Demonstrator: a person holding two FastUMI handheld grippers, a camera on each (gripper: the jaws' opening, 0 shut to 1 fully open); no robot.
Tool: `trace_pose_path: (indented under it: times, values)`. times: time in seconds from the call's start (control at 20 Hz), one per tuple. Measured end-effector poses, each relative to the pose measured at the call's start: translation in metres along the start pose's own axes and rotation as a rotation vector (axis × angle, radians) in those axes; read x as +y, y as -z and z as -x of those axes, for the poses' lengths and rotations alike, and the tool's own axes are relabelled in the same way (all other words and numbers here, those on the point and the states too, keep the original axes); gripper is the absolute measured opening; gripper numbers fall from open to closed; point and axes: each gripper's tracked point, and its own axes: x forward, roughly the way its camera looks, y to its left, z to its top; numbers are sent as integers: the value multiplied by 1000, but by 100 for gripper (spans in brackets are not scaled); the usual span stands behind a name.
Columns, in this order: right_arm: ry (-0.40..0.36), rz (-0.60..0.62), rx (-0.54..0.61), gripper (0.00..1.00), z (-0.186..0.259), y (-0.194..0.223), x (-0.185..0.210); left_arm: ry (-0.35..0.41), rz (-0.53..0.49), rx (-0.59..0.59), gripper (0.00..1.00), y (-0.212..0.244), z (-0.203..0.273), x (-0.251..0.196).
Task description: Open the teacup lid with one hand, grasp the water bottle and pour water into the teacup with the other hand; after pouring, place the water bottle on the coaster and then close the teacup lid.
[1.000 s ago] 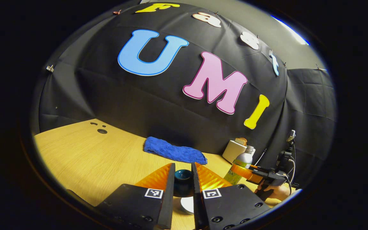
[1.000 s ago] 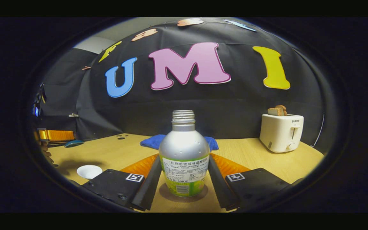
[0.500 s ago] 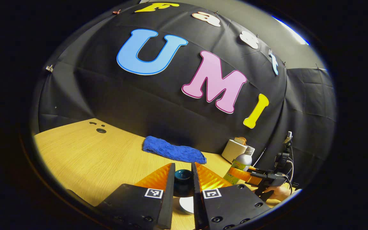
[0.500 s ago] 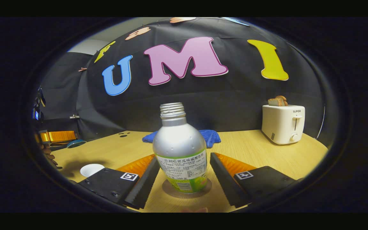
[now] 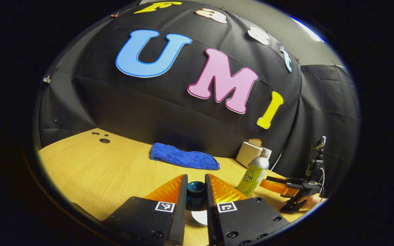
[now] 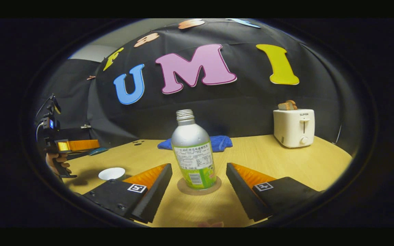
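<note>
In the right gripper view a silver bottle [image 6: 194, 153] with a green label and no cap stands upright on a round brown coaster [image 6: 214, 187]. My right gripper [image 6: 198, 168] is open, its fingers apart on either side of the bottle and clear of it. The white teacup [image 6: 112, 173] sits uncovered at the left. Above it, my left gripper [image 6: 80, 145] holds the dark blue lid [image 6: 97, 150]. In the left gripper view my left gripper [image 5: 196, 179] is shut on that lid [image 5: 196, 191], above the teacup [image 5: 199, 218]. The bottle [image 5: 255, 171] and the right gripper [image 5: 280, 184] stand to the right.
A white toaster [image 6: 294, 127] with toast stands at the back right of the wooden table [image 6: 286, 164]. A blue towel [image 6: 219, 141] lies by the back wall behind the bottle. A hand [image 6: 58, 160] holds the left gripper's handle at the far left.
My right gripper has opened and drawn back from the bottle, which now stands free on the coaster. My left gripper keeps the lid raised over the cup.
</note>
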Motion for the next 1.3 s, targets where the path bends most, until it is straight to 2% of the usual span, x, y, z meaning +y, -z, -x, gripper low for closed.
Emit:
trace_pose_path:
  times: [0.15, 0.3, 0.4, 0.55, 0.9, 0.95, 1.0, 1.3]
  values:
    - [0, 25, -34, 98, 22, -2, 2, 45, -42, 40, 30, 11, -3, -13]
    - [13, 145, -79, 98, 39, -11, 2, 90, -103, 86, 30, 24, -5, -29]
    - [-23, 127, -77, 98, 47, -5, 12, 107, -138, 109, 30, 32, -9, -36]
    - [1, 128, -80, 98, 47, -6, 5, 127, -158, 140, 30, 42, -10, -43]
    - [-3, 126, -81, 98, 45, -6, 7, 107, -172, 191, 31, 58, -15, -36]
    - [0, 125, -81, 98, 45, -5, 6, 106, -177, 198, 34, 61, -15, -36]
    - [0, 125, -82, 98, 45, -6, 7, 103, -185, 207, 30, 63, -17, -36]
    - [-13, 125, -82, 98, 46, -5, 9, 102, -221, 229, 31, 70, -20, -41]
